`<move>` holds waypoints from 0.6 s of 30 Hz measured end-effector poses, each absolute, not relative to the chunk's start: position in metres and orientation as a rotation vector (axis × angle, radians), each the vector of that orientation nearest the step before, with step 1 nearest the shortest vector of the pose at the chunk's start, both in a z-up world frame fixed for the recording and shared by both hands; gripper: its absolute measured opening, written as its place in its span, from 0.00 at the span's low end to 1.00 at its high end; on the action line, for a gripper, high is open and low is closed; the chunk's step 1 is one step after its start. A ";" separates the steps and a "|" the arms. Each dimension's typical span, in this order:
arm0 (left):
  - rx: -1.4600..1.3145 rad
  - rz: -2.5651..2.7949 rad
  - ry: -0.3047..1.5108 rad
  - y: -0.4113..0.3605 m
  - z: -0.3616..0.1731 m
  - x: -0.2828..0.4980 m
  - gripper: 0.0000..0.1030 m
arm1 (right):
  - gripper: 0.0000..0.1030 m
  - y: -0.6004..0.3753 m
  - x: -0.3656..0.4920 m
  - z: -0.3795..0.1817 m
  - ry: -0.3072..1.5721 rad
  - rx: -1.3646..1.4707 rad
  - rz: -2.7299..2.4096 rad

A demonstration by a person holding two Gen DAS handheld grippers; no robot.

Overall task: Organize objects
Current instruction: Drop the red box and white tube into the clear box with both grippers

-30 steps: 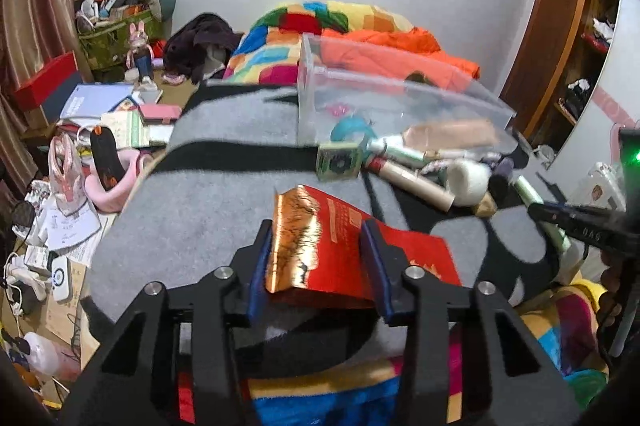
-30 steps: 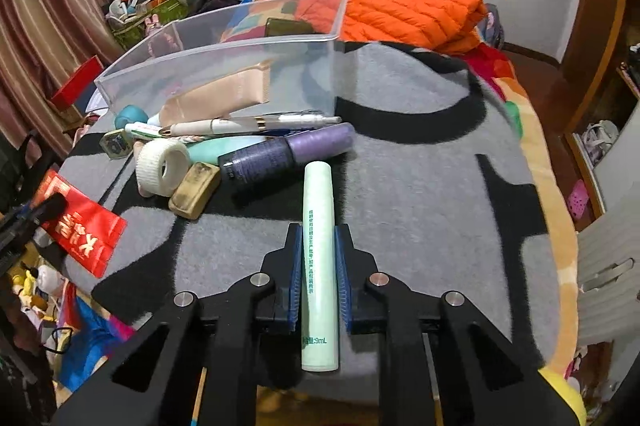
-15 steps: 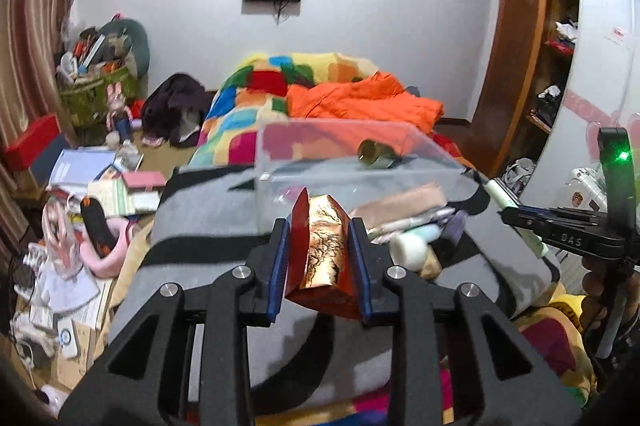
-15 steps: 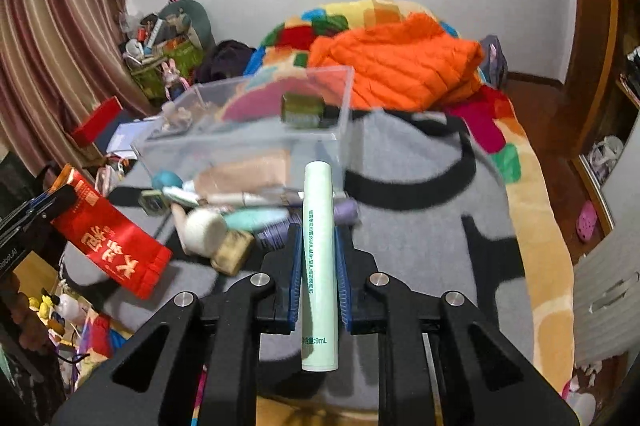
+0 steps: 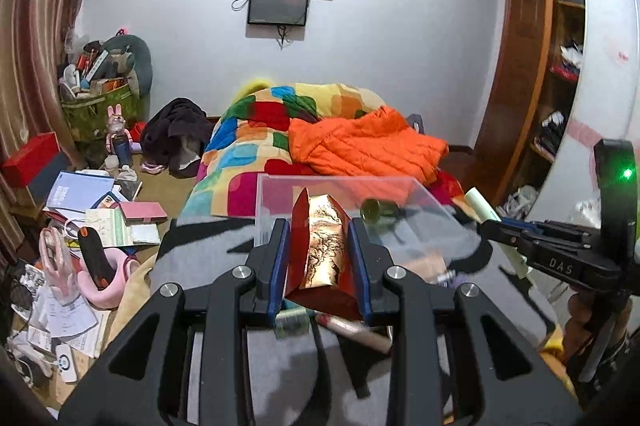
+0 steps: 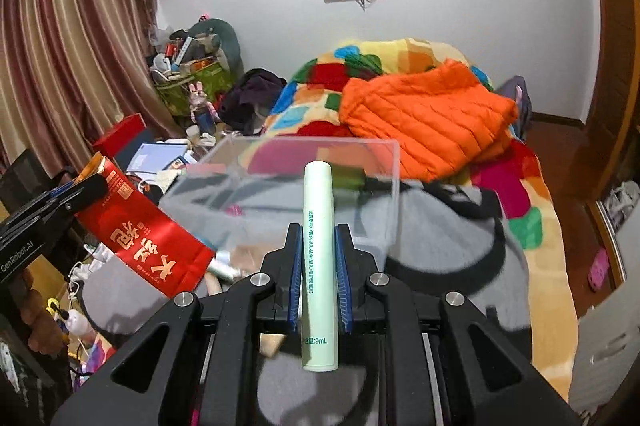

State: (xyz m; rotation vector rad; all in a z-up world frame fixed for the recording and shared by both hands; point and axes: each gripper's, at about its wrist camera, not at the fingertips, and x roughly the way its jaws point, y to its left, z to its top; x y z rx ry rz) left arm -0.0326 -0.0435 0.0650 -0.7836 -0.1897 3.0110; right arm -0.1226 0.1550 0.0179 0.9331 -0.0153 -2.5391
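Observation:
My left gripper (image 5: pixel 320 238) is shut on a red and gold packet (image 5: pixel 322 258), squeezed and bowed between the blue pads, held in the air in front of the clear plastic box (image 5: pixel 340 185). In the right wrist view the same red packet (image 6: pixel 144 242) hangs from the left gripper (image 6: pixel 86 191) at the left. My right gripper (image 6: pixel 320 250) is shut on a pale green tube (image 6: pixel 319 258), lifted and pointing at the clear box (image 6: pixel 304 161). The green tube (image 5: pixel 482 203) also shows at the right of the left wrist view. A dark green bottle (image 5: pixel 380 211) lies inside the box.
Several tubes and bottles (image 5: pixel 352 330) lie on the grey and black blanket (image 5: pixel 208 250) below the grippers. An orange jacket (image 6: pixel 428 117) and colourful quilt (image 5: pixel 256 133) lie behind the box. Books, papers and pink items (image 5: pixel 92 226) litter the floor at left. A wardrobe (image 5: pixel 536 73) stands right.
Both grippers rose from the blanket with their objects. The left jaws closed in, bowing the red packet. The view tilted up, showing the wall and screen.

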 end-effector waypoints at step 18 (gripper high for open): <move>-0.941 3.031 -0.403 -0.069 0.033 -0.121 0.29 | 0.14 0.119 -0.221 -0.024 0.064 1.139 -2.513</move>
